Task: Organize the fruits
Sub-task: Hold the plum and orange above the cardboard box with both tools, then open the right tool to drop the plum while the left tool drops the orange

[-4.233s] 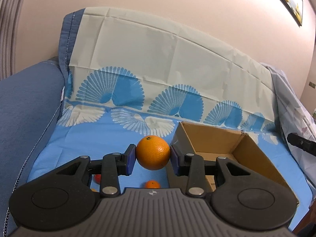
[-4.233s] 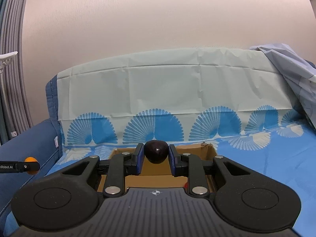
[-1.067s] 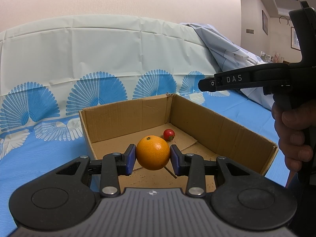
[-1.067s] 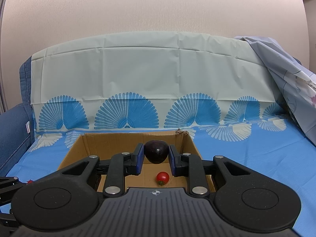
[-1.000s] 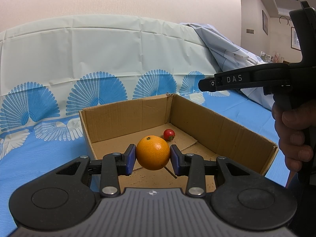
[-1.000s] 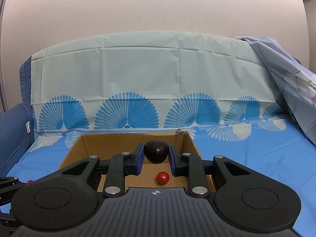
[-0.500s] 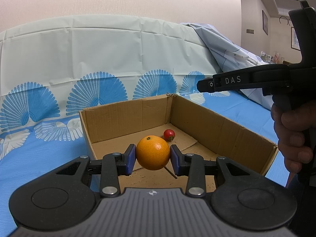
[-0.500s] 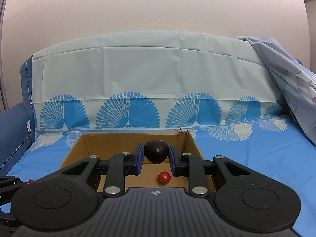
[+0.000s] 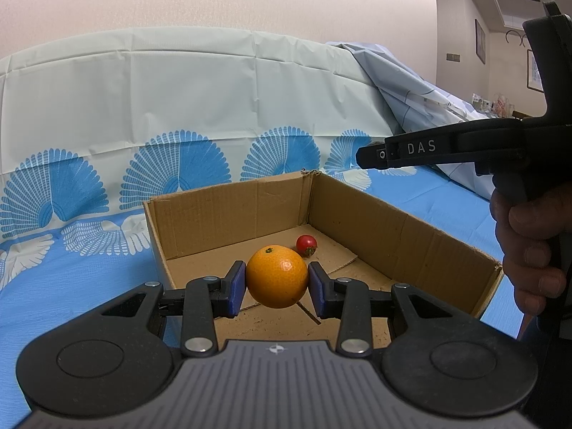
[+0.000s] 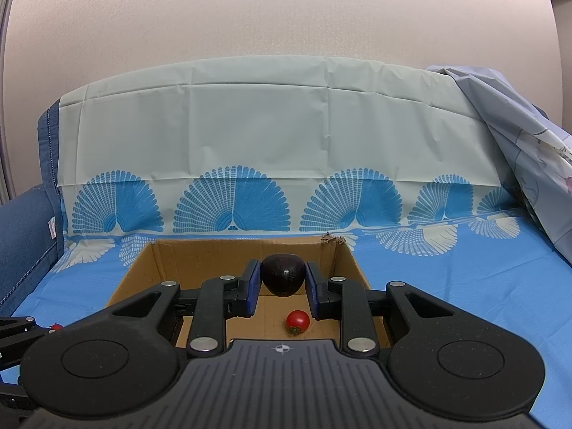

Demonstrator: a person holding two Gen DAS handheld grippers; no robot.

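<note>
My left gripper (image 9: 277,287) is shut on an orange (image 9: 277,276) and holds it above the near left part of an open cardboard box (image 9: 228,214). My right gripper (image 10: 282,284) is shut on a dark avocado (image 10: 283,274) and holds it above the same box (image 10: 200,254). A small red tomato (image 9: 306,245) lies on the box floor; it also shows in the right wrist view (image 10: 297,321). The right gripper's body and the hand holding it (image 9: 529,250) appear at the right of the left wrist view.
The box sits on a blue fan-patterned sheet (image 10: 447,279) over a sofa. A pale draped cloth (image 10: 529,143) hangs at the right. A small red fruit (image 10: 54,327) lies on the sheet left of the box. The sofa's blue arm (image 10: 25,236) is at the left.
Over four seconds both grippers carried their fruit to above the box. In the last second the right gripper has edged slightly forward and down; the left is still.
</note>
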